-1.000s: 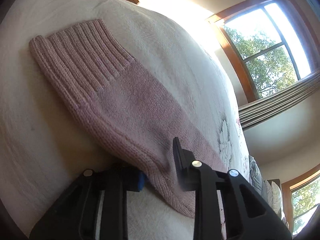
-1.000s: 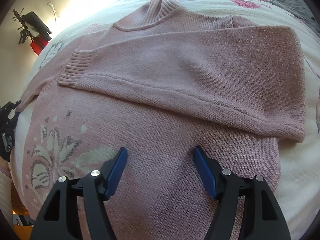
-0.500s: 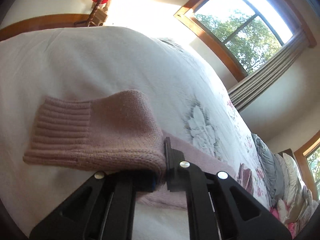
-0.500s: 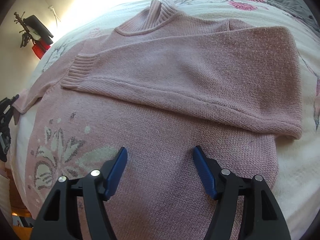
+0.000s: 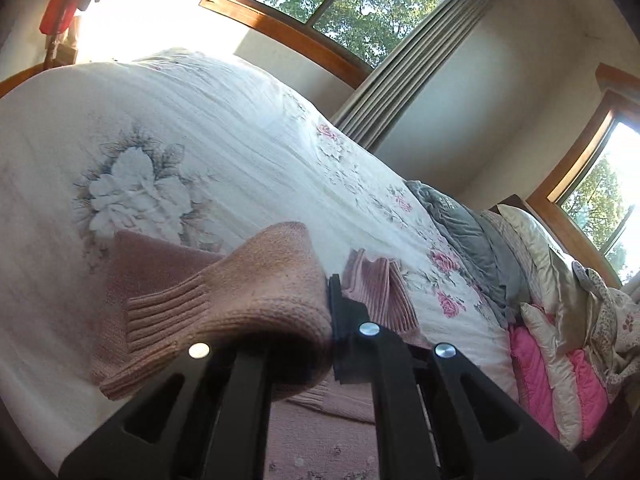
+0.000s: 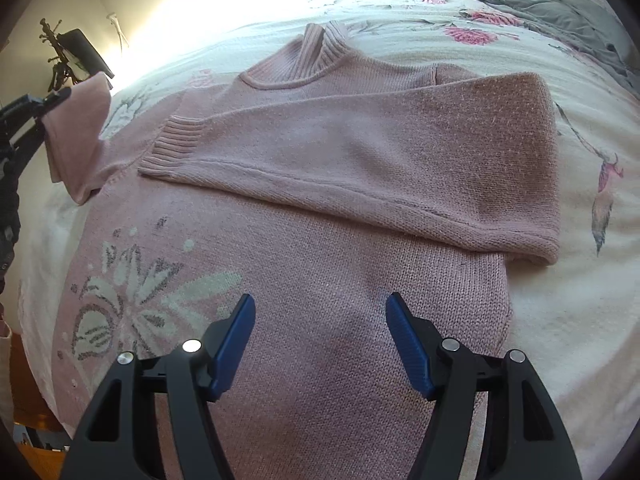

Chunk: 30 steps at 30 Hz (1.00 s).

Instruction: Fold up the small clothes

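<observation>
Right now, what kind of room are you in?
Most likely a bedroom. The pink sweater lies on a bed with a floral bedspread, pillows are piled at the far end, and curtained windows fill the wall.

A white floral bedspread (image 5: 240, 152) covers the bed. At its far right lie a grey blanket (image 5: 460, 228) and pink-and-cream pillows (image 5: 560, 356). Wood-framed windows (image 5: 352, 4) with grey curtain (image 5: 416, 52) stand beyond.

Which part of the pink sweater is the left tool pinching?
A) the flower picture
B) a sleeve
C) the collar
B: the left tool is shut on a sleeve, whose ribbed cuff hangs beside it, lifted off the bed.
</observation>
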Tool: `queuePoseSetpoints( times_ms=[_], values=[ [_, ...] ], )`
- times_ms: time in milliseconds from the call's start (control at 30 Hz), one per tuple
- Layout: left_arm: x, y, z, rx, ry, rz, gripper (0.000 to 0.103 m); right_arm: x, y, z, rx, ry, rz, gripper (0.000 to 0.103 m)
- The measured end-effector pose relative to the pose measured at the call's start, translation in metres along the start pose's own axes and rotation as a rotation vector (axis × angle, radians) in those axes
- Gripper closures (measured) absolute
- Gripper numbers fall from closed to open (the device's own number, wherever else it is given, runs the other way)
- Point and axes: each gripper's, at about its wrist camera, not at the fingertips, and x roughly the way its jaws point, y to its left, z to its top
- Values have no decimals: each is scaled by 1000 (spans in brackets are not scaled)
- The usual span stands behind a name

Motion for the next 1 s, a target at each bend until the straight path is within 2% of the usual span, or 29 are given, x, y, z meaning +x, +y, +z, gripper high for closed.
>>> queuePoseSetpoints(
  times_ms=[100,233,367,567,633,733,800,867,933,1000],
  values=[
    [18,-18,-21,11,48,-33,98,2,-1,-3,-10,3,-14,35],
    [51,-29,-48,31,116,-32,98,8,-6,-6,7,8,-1,35],
    [82,-12,-69,2,182,25,98,11,-11,-8,19,8,11,35],
    [103,11,-95,-10,257,67,96,16,-12,-6,25,15,11,35],
    [105,18,-103,-18,295,82,88,17,-11,-5,25,19,4,35],
    [89,16,-120,36,328,87,81,17,-9,-3,25,26,-3,34],
    [66,14,-128,78,341,61,72,16,-7,1,27,29,-3,34],
    [36,18,-128,89,331,27,71,14,-4,6,31,32,7,34],
    [6,26,-117,108,268,38,71,12,3,15,28,28,26,34],
    [-14,35,-94,137,183,87,70,10,16,27,16,20,47,34]
  ],
)
